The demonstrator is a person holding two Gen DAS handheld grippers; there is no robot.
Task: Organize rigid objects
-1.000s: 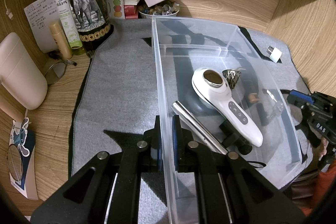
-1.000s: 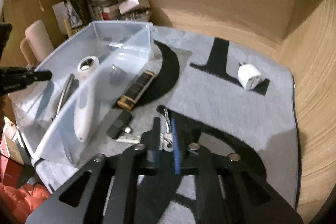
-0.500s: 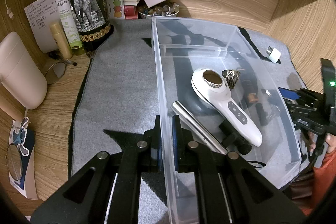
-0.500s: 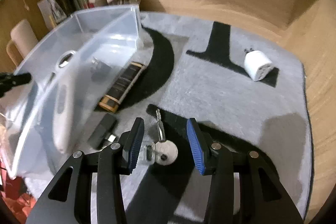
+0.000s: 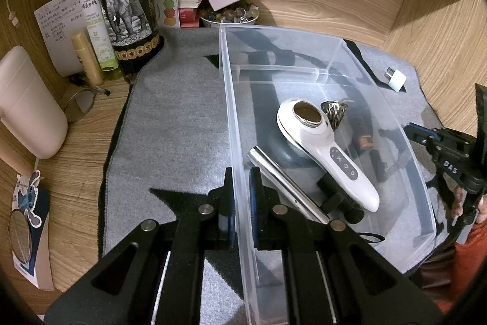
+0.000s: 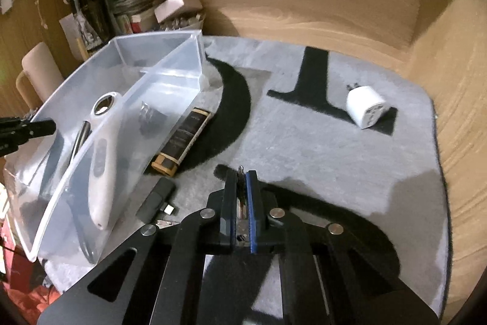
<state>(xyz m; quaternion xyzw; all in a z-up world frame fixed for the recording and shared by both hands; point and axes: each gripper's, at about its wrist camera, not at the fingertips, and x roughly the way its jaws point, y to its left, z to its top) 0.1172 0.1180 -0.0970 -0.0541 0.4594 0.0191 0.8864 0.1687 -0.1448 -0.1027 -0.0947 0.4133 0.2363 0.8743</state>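
My left gripper (image 5: 242,175) is shut on the left wall of a clear plastic bin (image 5: 231,99). Inside the bin lie a white handheld device (image 5: 322,142), a silver tube (image 5: 283,178), a metal clip bundle (image 5: 334,111) and a small black item (image 5: 338,197). My right gripper (image 6: 242,181) is shut on a small metal key-like item (image 6: 241,172), held just above the grey mat. On the mat beside the bin lie a black-and-gold lighter (image 6: 182,142), a black USB stick (image 6: 156,198) and a white plug adapter (image 6: 365,105).
The grey mat (image 5: 176,124) with black patches covers a wooden desk. At the back left stand a dark elephant-label bottle (image 5: 127,8), a spray bottle (image 5: 96,20), a bowl of beads (image 5: 229,15) and papers. A beige case (image 5: 27,105) lies at the left.
My right gripper opened over the keys half a second ago and has now closed on them. The left gripper has stayed clamped on the bin wall.
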